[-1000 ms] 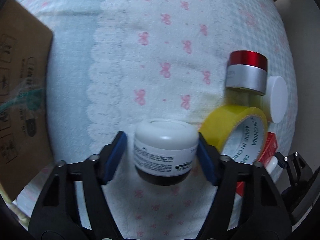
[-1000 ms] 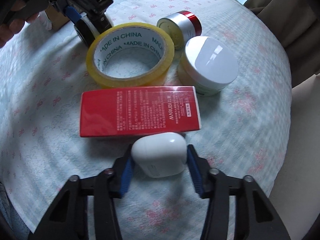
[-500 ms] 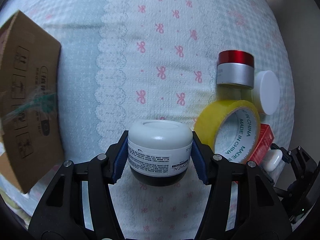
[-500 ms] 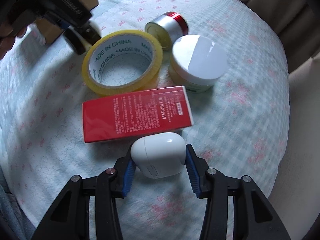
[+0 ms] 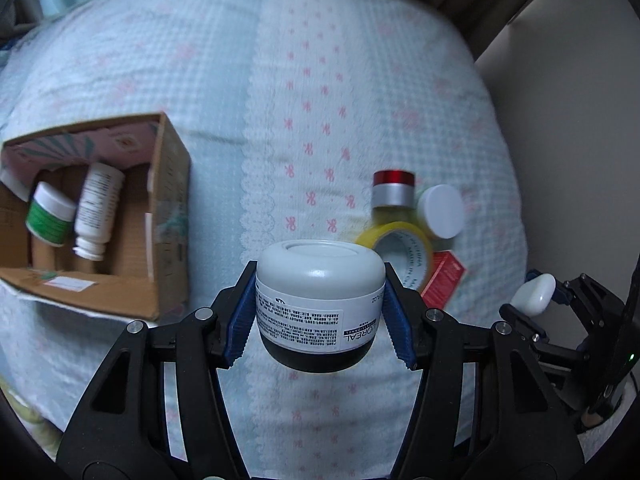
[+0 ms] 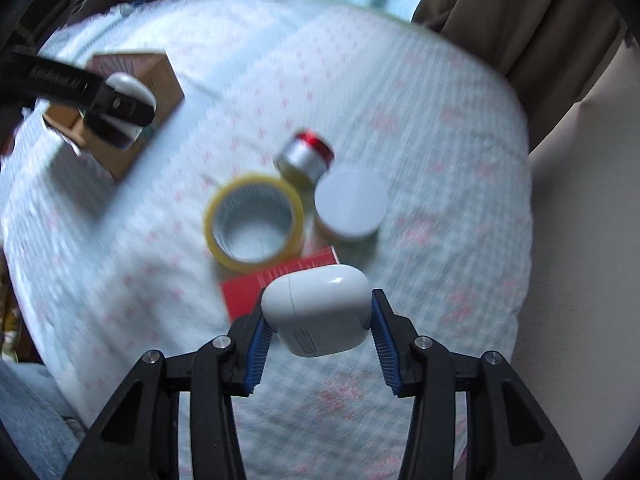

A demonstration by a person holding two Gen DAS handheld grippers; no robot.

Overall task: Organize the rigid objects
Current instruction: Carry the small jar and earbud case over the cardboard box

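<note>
Sitting between left gripper (image 5: 320, 312) fingers: cream jar (image 5: 319, 304); right gripper (image 6: 318, 326): white case (image 6: 318, 312).

both wrist cams look down, sharing tape roll (image 5: 400, 242) (image 6: 254, 222).

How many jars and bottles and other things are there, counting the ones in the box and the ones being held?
Jars: 4 (white-lidded jar, red-lidded jar, white-capped jar, green jar)
Bottles: 1 (white bottle)
Tape rolls: 1 (yellow tape)
Red cartons: 1 (red carton)
Earbud cases: 1 (white case)
Total: 8

Dim bluish light, motion blur, fisheye warping
</note>
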